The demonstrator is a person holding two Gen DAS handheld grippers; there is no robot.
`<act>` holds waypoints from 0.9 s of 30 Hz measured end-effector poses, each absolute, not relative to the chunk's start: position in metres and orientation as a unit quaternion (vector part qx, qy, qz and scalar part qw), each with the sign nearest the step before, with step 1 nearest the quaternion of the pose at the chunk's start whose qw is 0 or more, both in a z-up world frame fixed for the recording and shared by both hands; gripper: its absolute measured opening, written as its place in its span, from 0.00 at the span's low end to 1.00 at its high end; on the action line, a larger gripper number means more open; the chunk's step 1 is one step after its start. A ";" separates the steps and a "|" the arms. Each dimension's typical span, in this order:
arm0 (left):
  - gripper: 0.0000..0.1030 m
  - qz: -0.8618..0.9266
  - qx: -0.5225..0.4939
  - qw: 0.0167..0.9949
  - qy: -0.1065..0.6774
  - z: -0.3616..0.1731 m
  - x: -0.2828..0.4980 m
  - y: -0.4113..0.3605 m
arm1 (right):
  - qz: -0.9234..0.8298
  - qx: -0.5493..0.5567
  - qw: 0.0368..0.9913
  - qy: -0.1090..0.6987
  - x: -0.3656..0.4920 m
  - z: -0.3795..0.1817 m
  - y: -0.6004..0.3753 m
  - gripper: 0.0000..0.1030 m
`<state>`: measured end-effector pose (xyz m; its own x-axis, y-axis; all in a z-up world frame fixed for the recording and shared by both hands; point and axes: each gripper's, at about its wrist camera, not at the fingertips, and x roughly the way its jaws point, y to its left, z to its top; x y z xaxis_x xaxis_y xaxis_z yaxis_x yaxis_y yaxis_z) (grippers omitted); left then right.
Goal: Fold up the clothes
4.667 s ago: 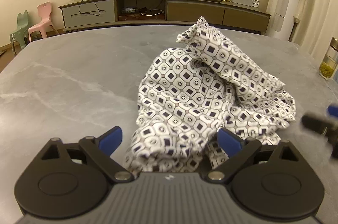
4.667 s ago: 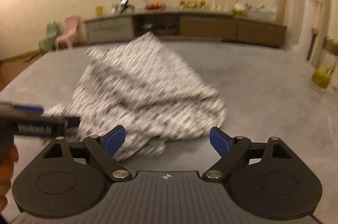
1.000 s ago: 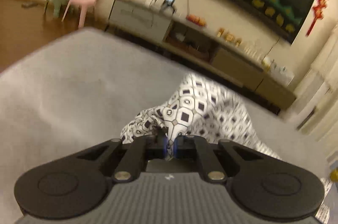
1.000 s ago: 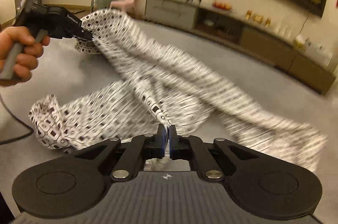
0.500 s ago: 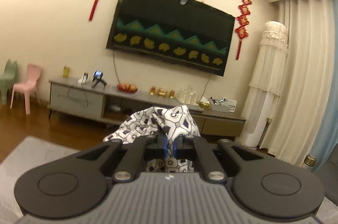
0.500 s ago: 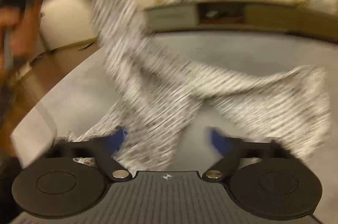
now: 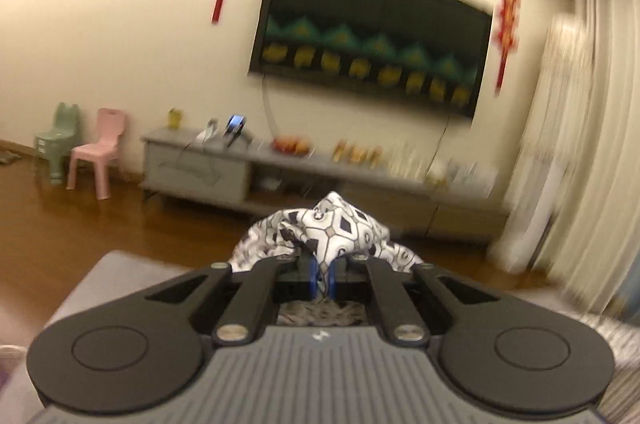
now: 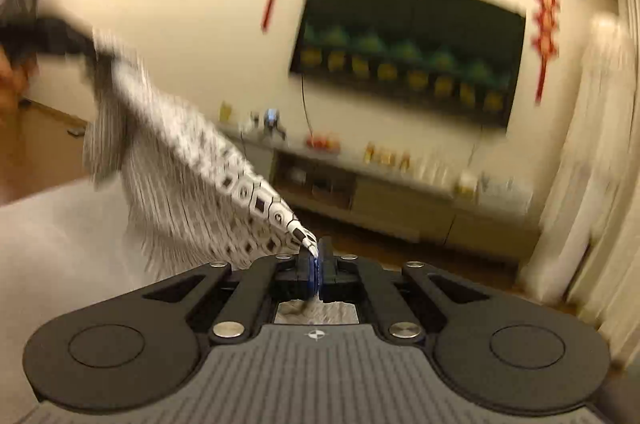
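Observation:
The garment is white cloth with a dark diamond print. My left gripper (image 7: 321, 274) is shut on a bunched edge of the cloth (image 7: 336, 228) and holds it raised, with fabric hanging below the jaws. My right gripper (image 8: 316, 266) is shut on another corner of the cloth (image 8: 192, 176). In the right wrist view the cloth stretches up and left in the air to the left gripper (image 8: 60, 38), held in a hand. The view is motion-blurred.
The grey table (image 7: 108, 268) shows low at the left of both views (image 8: 52, 224). Beyond it are a wood floor, a long grey TV cabinet (image 7: 200, 172), a wall TV (image 7: 372, 48), two small chairs (image 7: 100, 152) and curtains (image 7: 580, 144) at the right.
Half a second ago my right gripper was open under the swinging cloth; now it is shut on a corner. Both grippers have lifted and the cloth is spread between them in the air.

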<state>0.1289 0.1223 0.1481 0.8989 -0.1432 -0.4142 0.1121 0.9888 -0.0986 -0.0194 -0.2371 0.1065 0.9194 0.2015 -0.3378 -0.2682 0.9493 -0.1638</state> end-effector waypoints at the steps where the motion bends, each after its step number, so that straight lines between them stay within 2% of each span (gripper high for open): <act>1: 0.05 -0.058 -0.032 0.971 0.231 0.140 0.129 0.124 | 0.145 -0.101 0.967 0.182 -0.023 0.094 -0.233 0.00; 5: 0.07 -0.042 -0.004 0.924 0.380 0.036 0.127 0.149 | 0.241 -0.086 0.930 0.265 -0.036 0.042 -0.218 0.02; 6: 0.08 -0.042 -0.017 0.916 0.398 0.020 0.118 0.161 | 0.264 -0.082 0.918 0.285 -0.040 0.029 -0.214 0.06; 8: 0.15 -0.042 -0.042 0.899 0.435 -0.010 0.101 0.185 | 0.287 -0.064 0.905 0.308 -0.044 0.011 -0.217 0.32; 9: 0.17 -0.043 -0.051 0.893 0.445 -0.020 0.092 0.196 | 0.277 -0.046 0.910 0.304 -0.045 0.010 -0.229 0.37; 11: 0.23 -0.048 -0.052 0.900 0.430 -0.014 0.073 0.214 | 0.250 -0.009 0.923 0.292 -0.042 0.014 -0.256 0.56; 13: 0.31 -0.048 -0.052 0.915 0.397 0.001 0.063 0.224 | 0.194 0.023 0.941 0.275 -0.023 0.026 -0.291 0.64; 15: 0.39 -0.033 -0.055 0.933 0.355 0.017 0.061 0.229 | 0.126 0.047 0.954 0.269 0.015 0.032 -0.326 0.77; 16: 0.47 -0.034 -0.052 0.937 0.344 0.024 0.062 0.230 | 0.097 0.038 0.955 0.277 0.036 0.026 -0.333 0.83; 17: 0.58 -0.033 -0.048 0.939 0.338 0.028 0.067 0.229 | 0.071 0.022 0.955 0.288 0.057 0.017 -0.337 0.84; 19: 0.70 -0.047 -0.039 0.937 0.343 0.027 0.090 0.222 | 0.033 -0.010 0.948 0.316 0.099 -0.004 -0.338 0.84; 21: 0.72 -0.054 -0.031 0.931 0.360 0.015 0.116 0.212 | 0.028 -0.031 0.935 0.352 0.136 -0.031 -0.330 0.80; 22: 0.72 -0.054 -0.024 0.927 0.370 0.008 0.129 0.206 | 0.032 -0.036 0.928 0.369 0.150 -0.043 -0.326 0.65; 23: 0.65 -0.053 -0.014 0.924 0.377 0.002 0.140 0.200 | 0.034 -0.042 0.920 0.389 0.165 -0.053 -0.324 0.25; 24: 0.56 -0.052 -0.005 0.921 0.385 -0.004 0.150 0.194 | 0.030 -0.045 0.917 0.394 0.173 -0.053 -0.325 0.12; 25: 0.27 -0.051 0.005 0.918 0.392 -0.011 0.160 0.187 | 0.025 -0.048 0.918 0.393 0.179 -0.050 -0.328 0.05; 26: 0.07 -0.049 0.010 0.917 0.397 -0.015 0.168 0.183 | 0.015 -0.051 0.927 0.371 0.178 -0.035 -0.330 0.03; 27: 0.07 -0.046 0.009 0.919 0.391 -0.015 0.169 0.182 | 0.004 -0.054 0.939 0.340 0.173 -0.015 -0.333 0.03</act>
<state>0.1686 0.1823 -0.0151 0.6896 -0.0777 -0.7200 0.0912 0.9956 -0.0201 0.1728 -0.3333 -0.0147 0.7692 -0.0284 -0.6384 -0.0452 0.9941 -0.0986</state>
